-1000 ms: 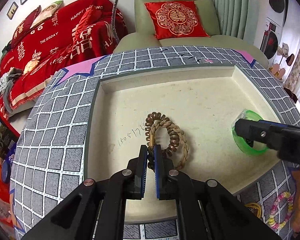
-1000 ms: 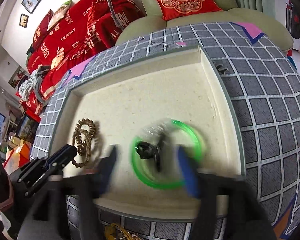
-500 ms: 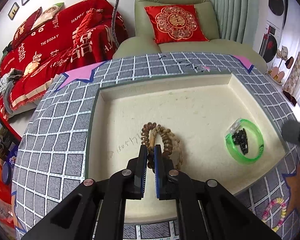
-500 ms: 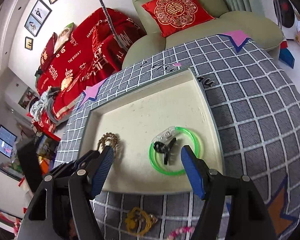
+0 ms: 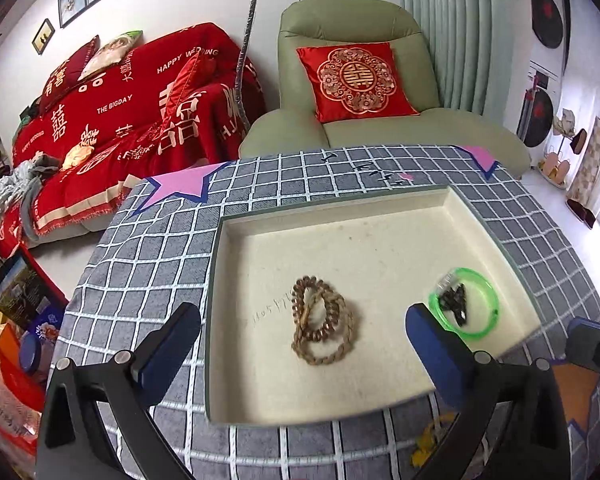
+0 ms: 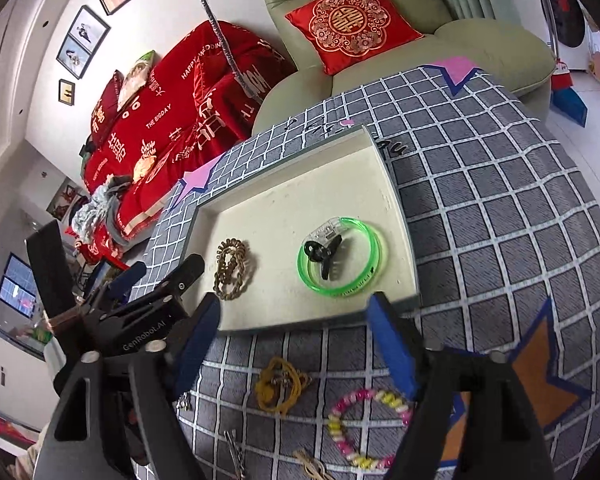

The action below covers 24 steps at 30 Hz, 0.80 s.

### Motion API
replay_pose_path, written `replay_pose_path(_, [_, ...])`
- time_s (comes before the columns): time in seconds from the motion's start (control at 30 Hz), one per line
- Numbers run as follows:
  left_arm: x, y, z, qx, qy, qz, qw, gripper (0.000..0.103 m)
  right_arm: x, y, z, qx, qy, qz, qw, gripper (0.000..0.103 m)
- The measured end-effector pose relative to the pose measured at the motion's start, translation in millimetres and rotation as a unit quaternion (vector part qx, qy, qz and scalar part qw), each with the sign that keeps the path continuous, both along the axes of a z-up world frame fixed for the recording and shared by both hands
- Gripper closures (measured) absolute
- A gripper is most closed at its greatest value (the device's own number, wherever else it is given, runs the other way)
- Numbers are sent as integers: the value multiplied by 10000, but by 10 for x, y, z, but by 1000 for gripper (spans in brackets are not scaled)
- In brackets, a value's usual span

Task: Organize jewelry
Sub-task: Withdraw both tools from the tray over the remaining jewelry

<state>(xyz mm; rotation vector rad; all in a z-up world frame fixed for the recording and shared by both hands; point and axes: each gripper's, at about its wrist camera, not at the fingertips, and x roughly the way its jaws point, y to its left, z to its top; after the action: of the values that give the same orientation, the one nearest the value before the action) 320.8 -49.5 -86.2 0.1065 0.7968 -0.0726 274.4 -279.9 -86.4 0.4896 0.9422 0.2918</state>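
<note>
We read this as between picks. Tray (image 6: 396,216) on the checked tabletop (image 6: 500,216) holds two lots: brown bead bracelets (image 5: 322,320), coiled and overlapping at centre-left, and a green bangle (image 6: 342,258) w/ a black claw clip (image 6: 324,256) lying inside its ring. Left gripper (image 5: 300,344) spread wide, holding nothing; right gripper (image 6: 296,344) likewise spread, empty, above the loose pieces in front of the tray — a yellow cord necklace (image 6: 280,388) and a pink-yellow bead bracelet (image 6: 364,424). Next move probably: lower right gripper onto one of these, pinch a strand, not the cloth.
</note>
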Motion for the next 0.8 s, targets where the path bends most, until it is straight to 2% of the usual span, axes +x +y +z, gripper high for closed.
replay_pose_path(0.13, [-253, 78, 67, -19, -2, -40, 10000, 0, -121, -25, 9, 90, 46, 11, 9999, 21])
replay_pose_path(0.23, [-461, 173, 128, -23, -11, -123, 9999, 0, -258, -12, 36, 124, 34, 52, 9999, 12])
replay_pose_path(0.3, [-588, 244, 137, -17, 16, -111, 9999, 0, -359, -22, 51, 144, -20, 60, 9999, 1])
replay_pose_path(0.6, [-1207, 545, 49, -65, 162, -101, 9998, 0, -727, -42, 31, 51, 76, 11, 10000, 0])
replay_pose_path(0.8, [-1459, 695, -106, 29, 341, -109, 9994, 0, -902, -13, -65, -64, 237, 35, 9997, 0])
